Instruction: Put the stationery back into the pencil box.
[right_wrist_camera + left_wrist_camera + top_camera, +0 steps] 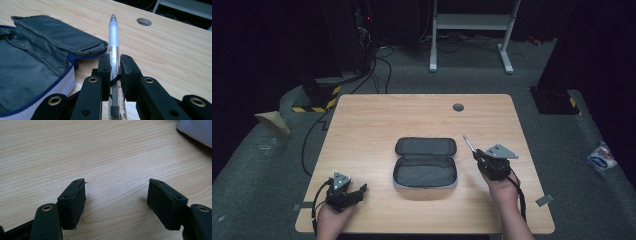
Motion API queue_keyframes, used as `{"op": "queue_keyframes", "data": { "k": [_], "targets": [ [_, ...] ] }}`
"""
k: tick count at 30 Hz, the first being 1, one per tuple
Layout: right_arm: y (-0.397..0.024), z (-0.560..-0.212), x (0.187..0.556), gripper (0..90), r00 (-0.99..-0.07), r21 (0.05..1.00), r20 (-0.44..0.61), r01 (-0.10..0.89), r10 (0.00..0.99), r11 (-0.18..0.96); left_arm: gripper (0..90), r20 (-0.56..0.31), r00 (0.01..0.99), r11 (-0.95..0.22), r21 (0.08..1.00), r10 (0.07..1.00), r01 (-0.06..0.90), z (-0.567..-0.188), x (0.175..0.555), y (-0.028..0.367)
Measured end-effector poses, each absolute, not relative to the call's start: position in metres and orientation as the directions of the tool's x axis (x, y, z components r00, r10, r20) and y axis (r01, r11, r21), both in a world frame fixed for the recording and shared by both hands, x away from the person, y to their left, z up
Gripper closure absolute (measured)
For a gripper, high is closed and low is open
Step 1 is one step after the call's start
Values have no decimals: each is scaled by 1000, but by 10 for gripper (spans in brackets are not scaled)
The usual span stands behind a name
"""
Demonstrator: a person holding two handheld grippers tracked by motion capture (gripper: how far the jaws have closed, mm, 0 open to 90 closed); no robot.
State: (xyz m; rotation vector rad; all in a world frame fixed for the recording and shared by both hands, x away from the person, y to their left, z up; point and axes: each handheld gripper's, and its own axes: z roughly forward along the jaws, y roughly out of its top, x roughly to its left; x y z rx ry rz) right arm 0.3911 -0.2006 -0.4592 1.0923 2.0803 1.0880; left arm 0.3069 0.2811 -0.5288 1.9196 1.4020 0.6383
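Note:
A grey pencil case (pixel 425 164) lies unzipped and spread open in the middle of the wooden table (pixel 377 115); in the right gripper view its flap and blue-zippered edge (pixel 37 62) sit at the left. My right gripper (pixel 479 155) is to the right of the case, shut on a clear pen (pixel 113 40) that sticks out forward past the jaws. My left gripper (pixel 354 192) rests near the front left of the table, open with nothing between its fingers (pixel 72 202). A corner of the case (pixel 197 130) shows at the upper right of the left gripper view.
A round cable hole (pixel 458 107) is set in the table near its far edge. Beyond the table stand a white metal frame (pixel 472 30) and cables on the grey floor. A small packet (pixel 601 157) lies on the floor at the right.

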Motion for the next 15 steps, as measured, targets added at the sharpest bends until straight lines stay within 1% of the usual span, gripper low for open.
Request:
{"op": "queue_keyframes", "data": {
  "k": [8,12,15],
  "targets": [
    [-186,-459,391,786,-571,849,-113,370,813,378,314,0,291,-191,754,957,628,-529,307,282],
    [-176,-458,390,786,-625,853,-105,343,773,393,314,2,286,-190,754,958,629,-529,307,282],
    [-162,-457,389,786,-677,851,-117,308,726,425,314,3,286,-191,752,958,631,-529,307,282]
  ]
}}
